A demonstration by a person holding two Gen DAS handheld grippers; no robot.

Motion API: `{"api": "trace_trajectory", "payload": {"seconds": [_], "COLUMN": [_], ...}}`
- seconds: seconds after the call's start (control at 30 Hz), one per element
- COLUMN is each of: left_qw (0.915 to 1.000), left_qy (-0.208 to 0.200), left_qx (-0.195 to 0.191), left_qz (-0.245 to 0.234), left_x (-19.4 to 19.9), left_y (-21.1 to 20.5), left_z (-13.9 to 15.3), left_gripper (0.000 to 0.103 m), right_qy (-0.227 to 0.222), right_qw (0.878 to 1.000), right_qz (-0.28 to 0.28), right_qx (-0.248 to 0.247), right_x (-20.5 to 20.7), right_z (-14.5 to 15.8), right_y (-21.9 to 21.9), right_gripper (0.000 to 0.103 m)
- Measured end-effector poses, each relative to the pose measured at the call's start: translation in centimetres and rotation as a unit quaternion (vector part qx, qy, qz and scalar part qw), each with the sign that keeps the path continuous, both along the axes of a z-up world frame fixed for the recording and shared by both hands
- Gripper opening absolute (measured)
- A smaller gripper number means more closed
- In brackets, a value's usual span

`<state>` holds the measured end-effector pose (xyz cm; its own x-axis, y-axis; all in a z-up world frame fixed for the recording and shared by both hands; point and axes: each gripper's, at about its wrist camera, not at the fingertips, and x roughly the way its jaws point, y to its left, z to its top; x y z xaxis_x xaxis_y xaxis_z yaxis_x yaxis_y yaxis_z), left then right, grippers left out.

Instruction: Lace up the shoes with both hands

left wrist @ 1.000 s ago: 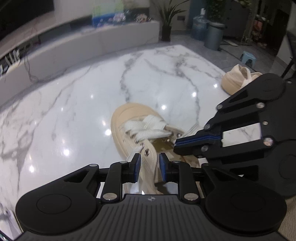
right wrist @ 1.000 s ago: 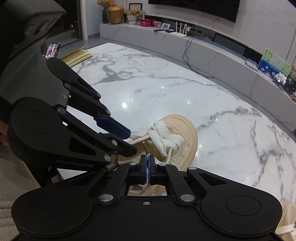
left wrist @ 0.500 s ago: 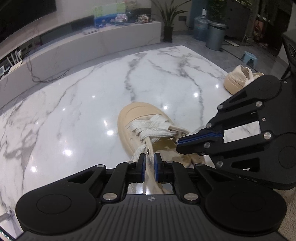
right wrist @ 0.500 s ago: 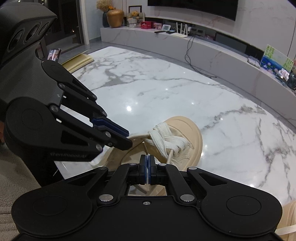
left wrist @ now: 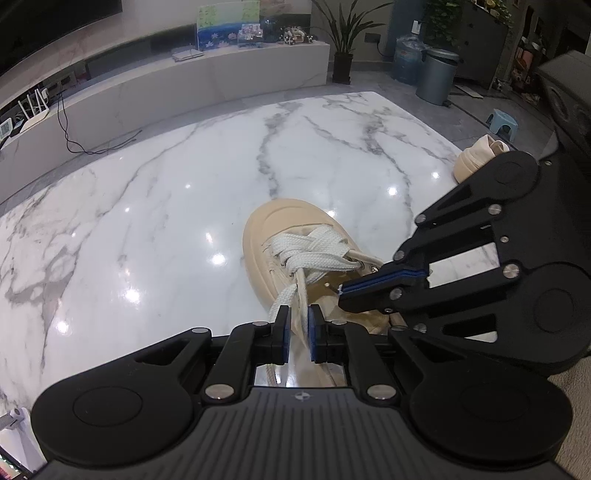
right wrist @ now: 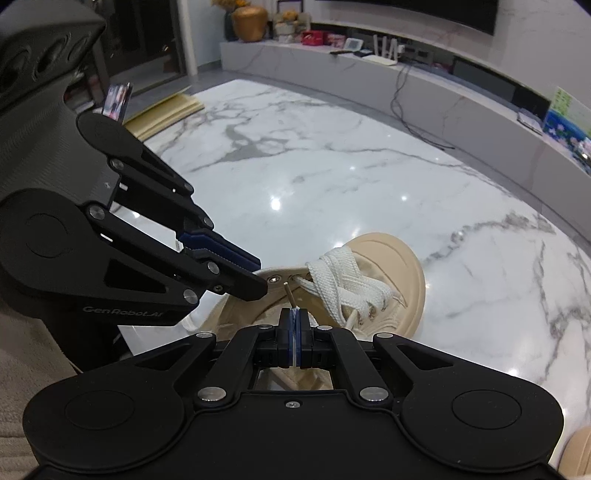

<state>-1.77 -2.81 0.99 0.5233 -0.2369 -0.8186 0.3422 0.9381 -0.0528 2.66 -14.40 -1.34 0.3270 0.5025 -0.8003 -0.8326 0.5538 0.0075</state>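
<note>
Glossy white marble counter [left wrist: 155,206] with grey veining, reflecting ceiling lights. Behind it, a long pale ledge [left wrist: 221,85] along the wall carrying a colourful picture [left wrist: 227,24]. Potted plant [left wrist: 345,40], grey bin [left wrist: 437,75] and small blue stool [left wrist: 502,123] on grey floor.

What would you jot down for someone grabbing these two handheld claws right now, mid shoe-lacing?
Right gripper: shut on the lace tip, which points at an eyelet by the tongue.
Left gripper: narrow gap, lace strand between the pads; whether it is clamped I cannot tell.
Shoe: on the marble table, toe pointing away. Second shoe at the far right edge.
Done: lower eyelets crossed.
Left: thread the upper eyelets, then tie.
</note>
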Motion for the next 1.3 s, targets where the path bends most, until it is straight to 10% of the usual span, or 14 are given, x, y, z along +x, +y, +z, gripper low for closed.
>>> {"api": "trace_trajectory", "payload": {"seconds": [1.3], "left_qw": [0.9999], "left_qy": [0.006], "left_qx": [0.001], "left_qz": [-0.01], "left_x": [0.0], "left_y": [-0.2], "left_z": [-0.1], "left_gripper": [0.009], "right_qy": [0.018], "right_qw": [0.998], "right_qz": [0.057], "right_qx": [-0.029], "right_x": [-0.2], "right_z": [0.9], "right_y": [1.5], "right_gripper": [0.001]}}
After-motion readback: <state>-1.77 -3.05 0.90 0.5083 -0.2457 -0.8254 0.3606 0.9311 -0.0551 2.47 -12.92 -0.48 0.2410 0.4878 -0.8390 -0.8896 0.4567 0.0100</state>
